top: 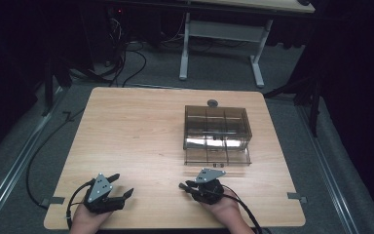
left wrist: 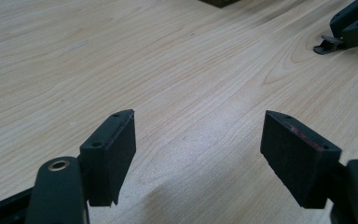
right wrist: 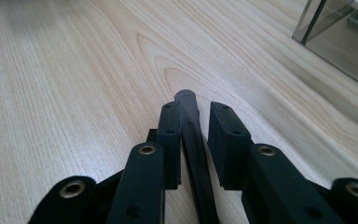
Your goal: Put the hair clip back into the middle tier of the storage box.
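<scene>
Wooden table [top: 141,131], right gripper [right wrist: 193,123] around dark stick [right wrist: 196,154]

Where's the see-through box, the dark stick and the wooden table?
see-through box [top: 216,119]: high view, on its lid.
dark stick [right wrist: 187,99]: right gripper view, on its rounded tip.
wooden table [top: 131,131]: high view, on bare top.

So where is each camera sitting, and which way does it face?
High view: above the person's side, looking forward and down at the light wooden table; both hands and grippers show.
Left gripper view: low over the tabletop, past its own wide-open fingers.
Right gripper view: along its nearly closed fingers, a dark slim stick between them.
Shared: the smoky transparent plastic compartment box appears in the high and right gripper views.
</scene>
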A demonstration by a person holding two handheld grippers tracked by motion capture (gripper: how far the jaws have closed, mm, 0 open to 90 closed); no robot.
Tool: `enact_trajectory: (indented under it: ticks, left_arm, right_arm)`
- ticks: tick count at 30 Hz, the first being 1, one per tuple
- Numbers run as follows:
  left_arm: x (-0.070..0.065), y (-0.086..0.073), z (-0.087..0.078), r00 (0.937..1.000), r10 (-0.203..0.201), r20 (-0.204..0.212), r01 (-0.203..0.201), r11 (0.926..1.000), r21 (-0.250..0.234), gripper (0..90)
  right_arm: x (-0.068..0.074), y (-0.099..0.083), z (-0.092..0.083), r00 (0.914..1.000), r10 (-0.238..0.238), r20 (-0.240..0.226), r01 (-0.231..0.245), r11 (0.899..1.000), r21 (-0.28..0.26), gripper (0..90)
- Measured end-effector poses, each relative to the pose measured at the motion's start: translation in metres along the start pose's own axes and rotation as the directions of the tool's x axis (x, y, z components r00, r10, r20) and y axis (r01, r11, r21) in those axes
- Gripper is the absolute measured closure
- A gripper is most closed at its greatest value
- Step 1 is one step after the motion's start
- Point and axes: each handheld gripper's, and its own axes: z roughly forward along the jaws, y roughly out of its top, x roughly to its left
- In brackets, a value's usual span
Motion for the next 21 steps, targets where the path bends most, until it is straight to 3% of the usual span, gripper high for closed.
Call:
enact_trajectory:
  ticks: [21]
  left_arm:
    - [0.0, 0.0, 0.0001, 1.0, 0.0, 0.0, 0.0, 1.0, 0.001, 27.0]
  right_arm:
    - [0.0011, -0.0007, -0.0004, 1.0, 0.004, 0.002, -0.004, 1.0, 0.007, 79.3]
